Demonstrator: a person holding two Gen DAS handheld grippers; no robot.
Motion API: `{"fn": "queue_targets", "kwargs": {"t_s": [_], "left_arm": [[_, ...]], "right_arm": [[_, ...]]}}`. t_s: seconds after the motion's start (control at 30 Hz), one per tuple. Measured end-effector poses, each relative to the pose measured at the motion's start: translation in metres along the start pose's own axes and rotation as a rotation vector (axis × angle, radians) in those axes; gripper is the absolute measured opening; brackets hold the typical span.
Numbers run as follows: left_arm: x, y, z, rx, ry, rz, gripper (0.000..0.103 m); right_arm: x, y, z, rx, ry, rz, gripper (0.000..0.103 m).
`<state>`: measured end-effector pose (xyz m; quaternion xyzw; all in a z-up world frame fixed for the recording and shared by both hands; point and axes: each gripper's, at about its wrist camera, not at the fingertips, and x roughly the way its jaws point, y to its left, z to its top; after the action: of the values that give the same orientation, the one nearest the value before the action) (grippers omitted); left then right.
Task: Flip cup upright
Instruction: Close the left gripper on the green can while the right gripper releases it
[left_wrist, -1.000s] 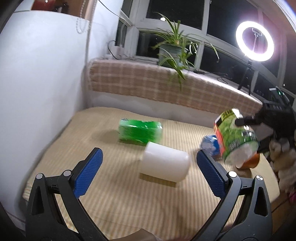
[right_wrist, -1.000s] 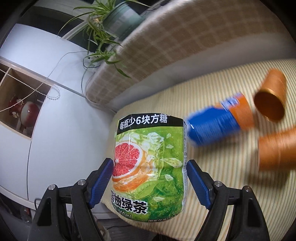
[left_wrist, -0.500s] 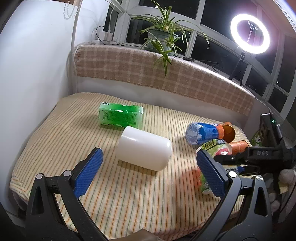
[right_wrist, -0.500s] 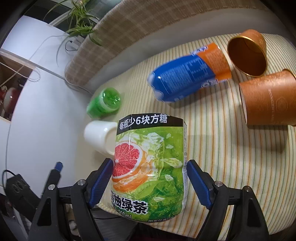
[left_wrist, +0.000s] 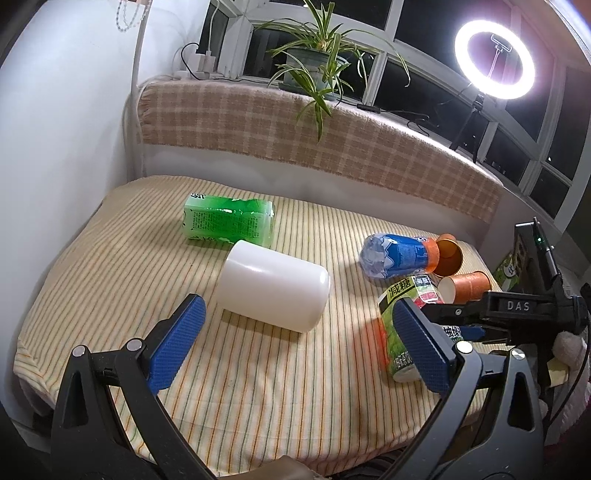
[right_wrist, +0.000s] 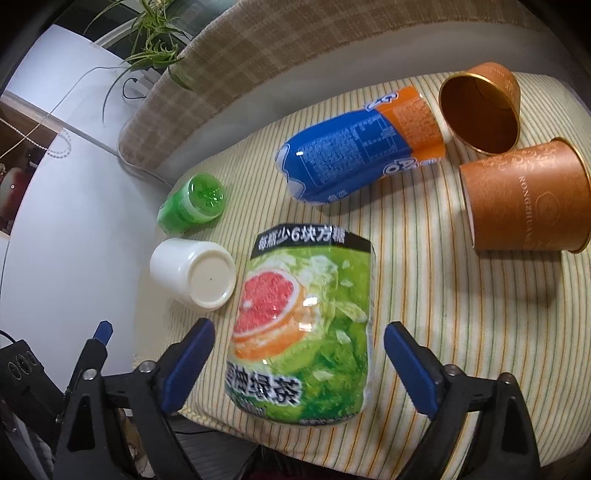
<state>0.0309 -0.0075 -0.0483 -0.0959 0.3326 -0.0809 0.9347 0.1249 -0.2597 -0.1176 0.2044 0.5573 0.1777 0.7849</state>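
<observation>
Jaws of both grippers stand open: the left gripper (left_wrist: 301, 343) is nearer the white cup (left_wrist: 273, 284), which lies on its side just ahead on the bed (left_wrist: 110, 266), long axis running left-right, while the right gripper (right_wrist: 299, 363) straddles the green tea bottle (right_wrist: 301, 332).

A lived-in room at home, at night. A striped cloth (left_wrist: 110, 273) covers a low surface (a bed or a table, hard to say) against a white wall (left_wrist: 62, 147). Behind it a checked blanket (left_wrist: 258, 125) drapes a ledge under dark windows (left_wrist: 436, 88), with a potted spider plant (left_wrist: 314, 62), plugged-in chargers (left_wrist: 203, 62) and a glowing ring light (left_wrist: 495, 59).
</observation>
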Motion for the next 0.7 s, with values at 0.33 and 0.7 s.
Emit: {"fn": "queue_targets", "kwargs": {"t_s": [0.33, 0.7], "left_arm": [[0.011, -0.010, 0.004, -0.009, 0.093, -0.108, 0.103], [0.053, -0.047, 0.012, -0.116, 0.369, -0.397, 0.096]], "right_arm": [[-0.044, -0.006, -0.012, -0.047, -0.124, -0.016, 0.096], [-0.115, -0.061, -0.047, 0.065, -0.313, -0.077, 0.096]]}}
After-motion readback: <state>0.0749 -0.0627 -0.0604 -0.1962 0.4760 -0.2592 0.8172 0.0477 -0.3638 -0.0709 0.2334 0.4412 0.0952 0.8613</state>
